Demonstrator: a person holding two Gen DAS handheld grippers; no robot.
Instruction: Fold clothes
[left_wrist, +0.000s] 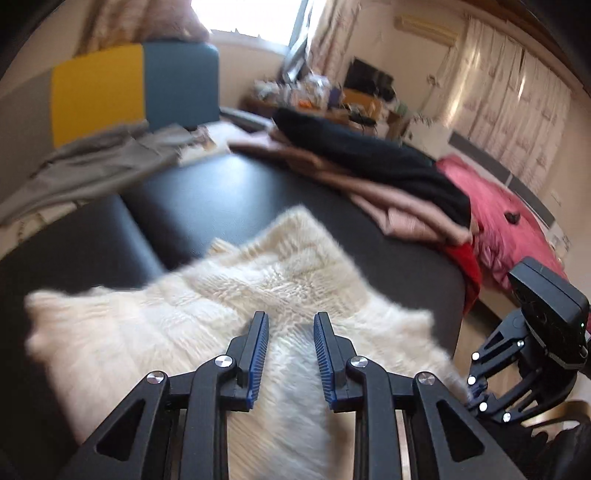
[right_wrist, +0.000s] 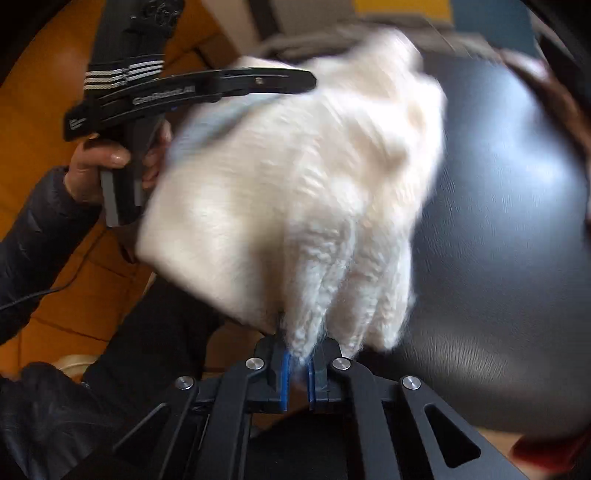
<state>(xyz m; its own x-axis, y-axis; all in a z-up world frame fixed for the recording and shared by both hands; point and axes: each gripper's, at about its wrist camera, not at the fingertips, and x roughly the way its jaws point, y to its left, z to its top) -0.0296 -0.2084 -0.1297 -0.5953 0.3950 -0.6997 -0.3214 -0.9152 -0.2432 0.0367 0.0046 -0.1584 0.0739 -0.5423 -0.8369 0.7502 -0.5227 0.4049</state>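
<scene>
The fluffy white sweater (left_wrist: 207, 295) sprawls on the black padded table (left_wrist: 229, 184), its near edge lifted. It looks soft, light and floppy, best pinched at hem corners. The right gripper (right_wrist: 300, 360) clamps a bunched edge; the left gripper (left_wrist: 290, 321) hovers parted, empty.

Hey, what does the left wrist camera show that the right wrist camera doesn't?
Only the left wrist view shows the pile of other clothes: a grey garment, a black one lying on a pink one, and a red blanket, plus the window and curtains. It also shows the left gripper open above the fabric.

Only the right wrist view shows the right gripper shut on the white fluffy garment, and the person's hand on the other gripper's handle.

Both show the white fluffy garment on the dark table.
</scene>
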